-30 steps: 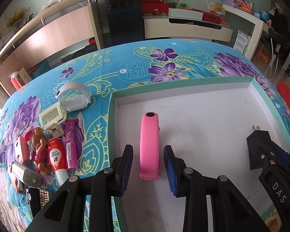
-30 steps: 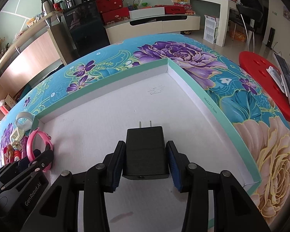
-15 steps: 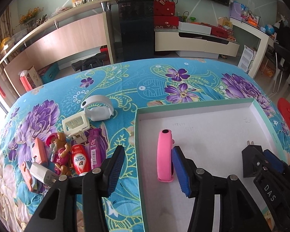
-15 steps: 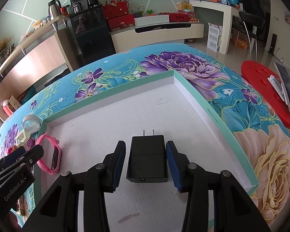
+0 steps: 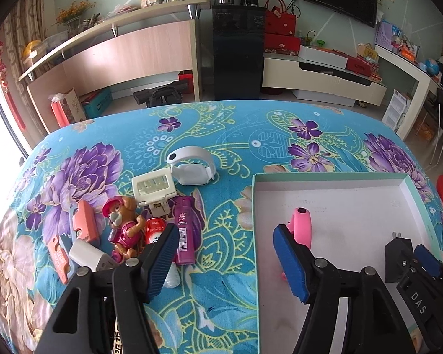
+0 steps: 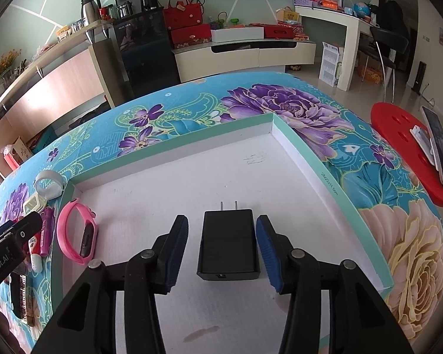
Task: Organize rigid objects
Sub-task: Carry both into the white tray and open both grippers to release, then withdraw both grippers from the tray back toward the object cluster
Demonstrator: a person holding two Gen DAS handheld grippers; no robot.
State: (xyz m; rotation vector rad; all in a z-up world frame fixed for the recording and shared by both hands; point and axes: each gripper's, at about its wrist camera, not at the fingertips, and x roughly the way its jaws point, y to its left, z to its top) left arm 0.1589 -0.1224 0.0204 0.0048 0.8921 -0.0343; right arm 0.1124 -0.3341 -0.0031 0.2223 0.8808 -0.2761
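Sorting is only just under way: two things lie in the box (image 6: 310,159) and a whole cluster waits outside it on the floral cloth (image 5: 221,135).

My right tongs (image 6: 221,244) straddle the black charger (image 6: 227,244), which lies flat on the white floor of the box with its prongs pointing away from me. The jaws are opening, and I can see a gap on each side between the pads and the charger, so it rests on its own. I count that one as placed.

My left tongs (image 5: 224,262) are also opening and nothing is between them. They hang over the box's left wall, one finger over the cloth and the other inside the box, just in front of the pink wristband (image 5: 302,227). The band stands on its edge near that wall, free of my pads, so it is done too.

Left to move, all outside the box to its left: the white wristband (image 5: 192,166), the white clip-on light (image 5: 153,187), the dog figure (image 5: 124,227), the purple lighter (image 5: 184,233), the red tube (image 5: 155,230), the coral pieces (image 5: 85,224) and a white adapter (image 5: 87,255). A dark patterned thing at the near edge is too hidden to name. By my reckoning most of the work remains, and the left tongs are well placed for the pile.
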